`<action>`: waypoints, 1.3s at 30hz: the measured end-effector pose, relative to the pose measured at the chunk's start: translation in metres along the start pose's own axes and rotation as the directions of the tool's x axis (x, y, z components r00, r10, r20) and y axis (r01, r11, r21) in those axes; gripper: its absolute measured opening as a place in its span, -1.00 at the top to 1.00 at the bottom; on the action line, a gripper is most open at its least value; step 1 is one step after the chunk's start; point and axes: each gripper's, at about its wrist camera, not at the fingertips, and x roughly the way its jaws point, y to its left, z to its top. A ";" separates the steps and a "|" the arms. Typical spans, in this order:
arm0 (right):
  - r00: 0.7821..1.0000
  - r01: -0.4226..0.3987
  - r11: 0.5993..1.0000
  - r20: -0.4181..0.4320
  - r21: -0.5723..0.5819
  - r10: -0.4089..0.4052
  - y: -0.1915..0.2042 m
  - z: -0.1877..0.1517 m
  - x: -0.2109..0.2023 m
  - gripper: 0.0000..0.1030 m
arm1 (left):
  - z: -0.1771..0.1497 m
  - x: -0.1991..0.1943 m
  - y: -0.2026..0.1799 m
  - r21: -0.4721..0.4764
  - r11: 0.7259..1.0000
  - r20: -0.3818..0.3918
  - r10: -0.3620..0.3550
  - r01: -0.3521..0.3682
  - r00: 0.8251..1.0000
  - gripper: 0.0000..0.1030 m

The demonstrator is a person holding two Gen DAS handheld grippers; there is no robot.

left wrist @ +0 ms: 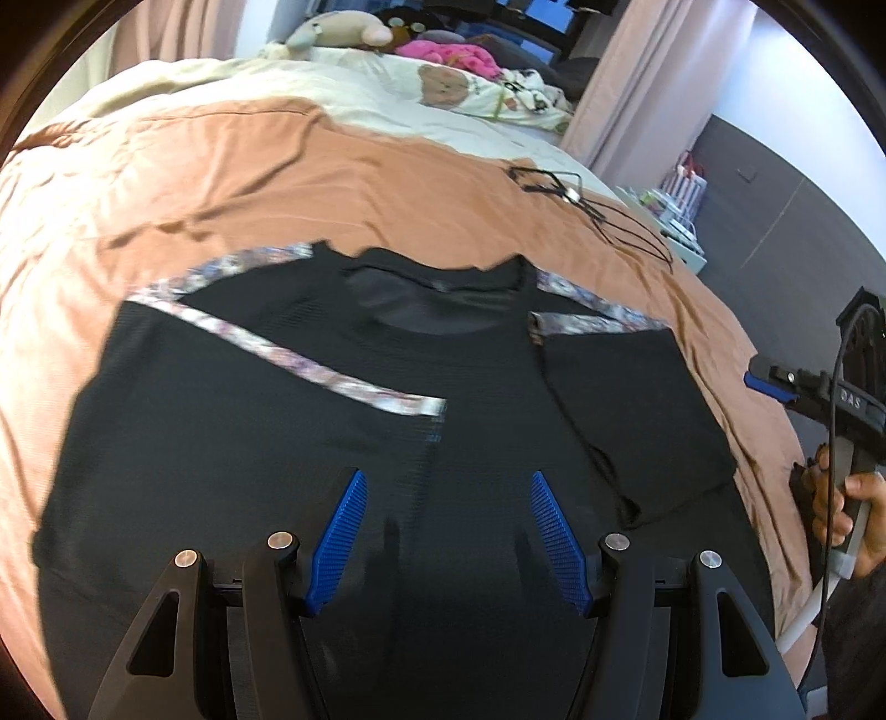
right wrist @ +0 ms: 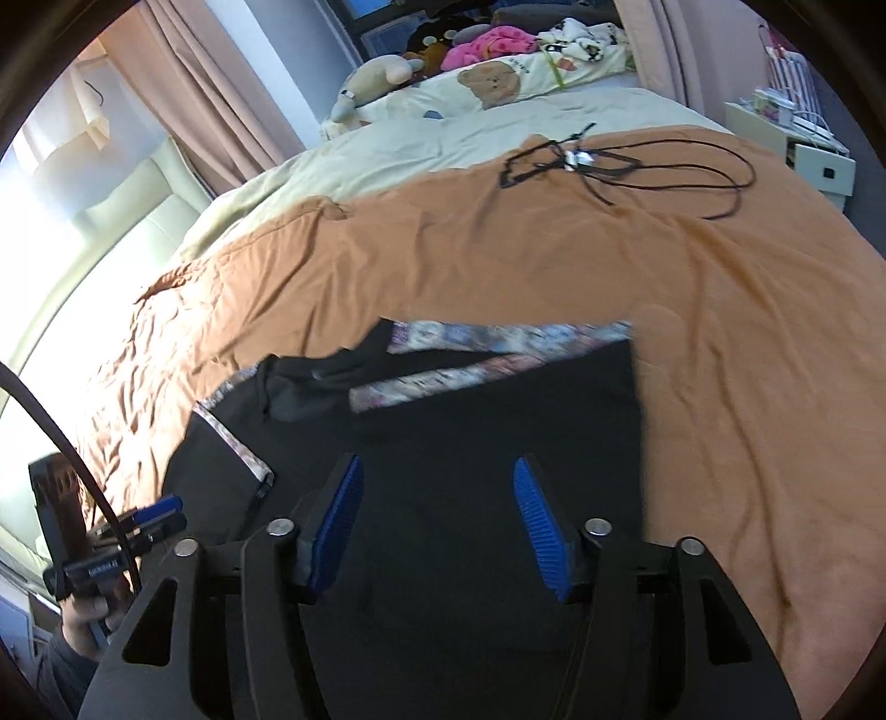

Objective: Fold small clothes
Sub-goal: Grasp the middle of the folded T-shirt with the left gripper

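Fingers [left wrist: 339, 531] seemingly above shirt [left wrist: 232, 421] (black)

My pads [left wrist: 340, 540] are ribbed blue plastic on matt black arms; the shirt [left wrist: 277, 421] is matt black knit, the sheet [left wrist: 387, 183] creased cloth.

1. We see bare orange cover [right wrist: 554, 260] on the far side of the black shirt [left wrist: 277, 443], open for passing.
2. A black cable [right wrist: 637, 166] sprawls farther up that cover, well apart from the shirt.
3. Plush toys [right wrist: 382, 77] and clothes [right wrist: 493, 41] crowd the bed's far end.
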 end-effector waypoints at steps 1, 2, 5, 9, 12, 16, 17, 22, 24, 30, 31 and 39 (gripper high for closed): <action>1.000 0.014 1.000 0.001 -0.004 -0.014 -0.002 -0.002 -0.006 -0.25 | -0.002 0.005 -0.009 -0.002 1.000 -0.008 -0.012 0.012 1.000 -0.24; 1.000 0.026 1.000 0.000 -0.007 -0.026 -0.005 -0.006 -0.009 -0.26 | -0.003 0.008 -0.014 -0.001 1.000 -0.013 -0.020 0.020 1.000 -0.24; 0.999 0.048 0.999 -0.014 -0.008 -0.048 -0.016 -0.018 -0.020 -0.31 | -0.008 0.021 -0.043 0.023 0.998 -0.033 -0.050 0.051 0.998 -0.24; 0.996 0.088 0.996 -0.033 0.002 -0.088 -0.029 -0.037 -0.029 -0.31 | -0.013 0.038 -0.069 0.037 0.996 -0.062 -0.079 0.081 0.995 -0.24; 0.994 0.103 0.995 -0.039 0.006 -0.103 -0.035 -0.046 -0.034 -0.31 | -0.016 0.051 -0.084 0.034 0.995 -0.082 -0.090 0.093 0.993 -0.24; 0.990 0.129 0.992 -0.051 -0.009 -0.129 -0.040 -0.056 -0.038 -0.31 | -0.019 0.063 -0.099 0.043 0.994 -0.103 -0.096 0.101 0.990 -0.24; 0.989 0.135 0.991 -0.060 -0.015 -0.135 -0.040 -0.058 -0.037 -0.31 | -0.020 0.068 -0.102 0.056 0.995 -0.113 -0.077 0.084 0.991 -0.23; 0.977 0.181 0.982 -0.104 -0.052 -0.186 -0.044 -0.069 -0.027 -0.26 | -0.026 0.091 -0.107 0.033 0.996 -0.176 -0.073 0.080 0.982 0.27; 0.975 0.183 0.982 -0.122 -0.050 -0.188 -0.045 -0.072 -0.022 -0.16 | -0.030 0.095 -0.110 0.038 0.997 -0.187 -0.061 0.070 0.980 0.71; 0.974 0.186 0.982 -0.127 -0.016 -0.186 -0.056 -0.073 -0.020 -0.13 | -0.045 0.082 -0.116 0.016 0.997 -0.218 -0.076 0.082 0.973 0.88; 0.976 0.184 0.983 -0.122 -0.002 -0.183 -0.059 -0.072 -0.020 -0.13 | -0.047 0.080 -0.117 0.019 0.996 -0.224 -0.082 0.089 0.971 0.88; 0.985 0.161 0.985 -0.075 0.067 -0.156 -0.066 -0.071 -0.028 -0.13 | -0.058 0.064 -0.124 0.091 0.992 -0.255 -0.064 0.090 0.965 0.78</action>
